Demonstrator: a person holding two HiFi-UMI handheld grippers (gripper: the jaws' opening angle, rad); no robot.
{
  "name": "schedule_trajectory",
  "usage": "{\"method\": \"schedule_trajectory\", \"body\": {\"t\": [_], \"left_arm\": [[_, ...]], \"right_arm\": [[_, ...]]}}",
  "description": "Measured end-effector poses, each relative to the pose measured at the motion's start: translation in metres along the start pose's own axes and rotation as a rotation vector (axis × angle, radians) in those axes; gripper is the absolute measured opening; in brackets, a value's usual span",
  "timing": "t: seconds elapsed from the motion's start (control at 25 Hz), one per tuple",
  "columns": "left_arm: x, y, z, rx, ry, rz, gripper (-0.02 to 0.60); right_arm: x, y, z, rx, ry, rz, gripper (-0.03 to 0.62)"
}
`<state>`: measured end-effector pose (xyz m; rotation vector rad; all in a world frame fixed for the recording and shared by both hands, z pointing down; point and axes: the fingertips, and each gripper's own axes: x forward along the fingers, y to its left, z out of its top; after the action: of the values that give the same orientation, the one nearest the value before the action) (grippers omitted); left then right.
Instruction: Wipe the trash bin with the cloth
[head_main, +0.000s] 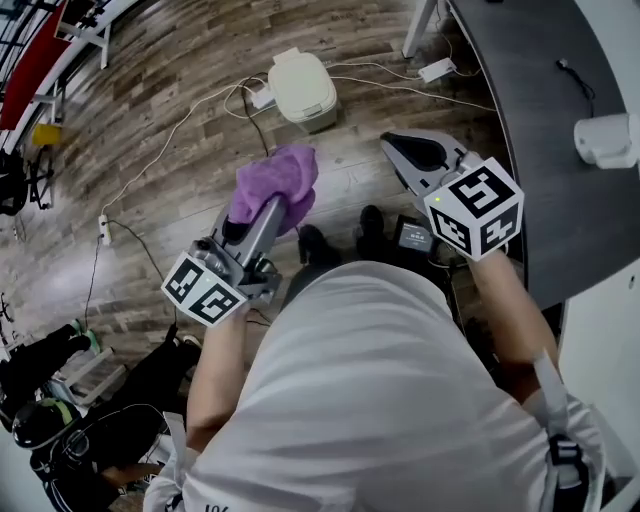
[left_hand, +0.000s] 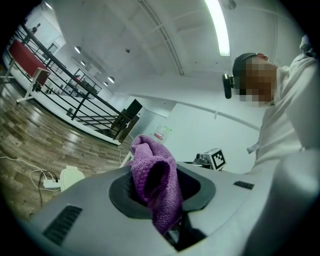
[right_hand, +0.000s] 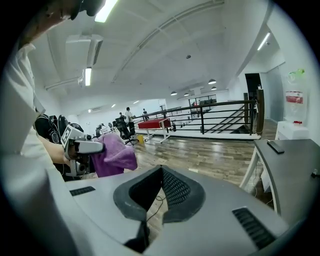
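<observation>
Cloth (left_hand: 152, 172) in left tongs (left_hand: 162, 200), trash bin (head_main: 303, 88) whole only in head view

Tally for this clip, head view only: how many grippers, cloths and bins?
grippers: 2 (left gripper, right gripper)
cloth: 1
bin: 1
total: 4

Left tool (head_main: 270, 212) tight on the cloth (head_main: 277, 178), right tool (head_main: 402, 150) jaws together, empty.
</observation>
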<state>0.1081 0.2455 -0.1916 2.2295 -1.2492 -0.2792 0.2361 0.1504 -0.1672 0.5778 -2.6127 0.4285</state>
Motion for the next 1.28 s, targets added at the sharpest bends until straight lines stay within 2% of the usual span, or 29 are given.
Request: {"method": "schedule_trajectory", "body": {"t": [0.24,0.48,1.28], "left_arm": [[0.001,0.000,0.000,0.002,0.040,-0.052,0.100],[0.001,-0.003,0.003,0.002,0.045,-0.090,0.100],[-0.006,0.007,0.009,-0.009,0.044,-0.104,0.100]], "right_arm": [[-0.003,0.010,0.007,-0.009,-0.008,-0.038,0.008],[-0.005,0.021,0.006,-0.025,-0.003,-0.059,0.006],[0.011,0.034,0.012,-0.056,-0.007,-0.071,0.006]]}}
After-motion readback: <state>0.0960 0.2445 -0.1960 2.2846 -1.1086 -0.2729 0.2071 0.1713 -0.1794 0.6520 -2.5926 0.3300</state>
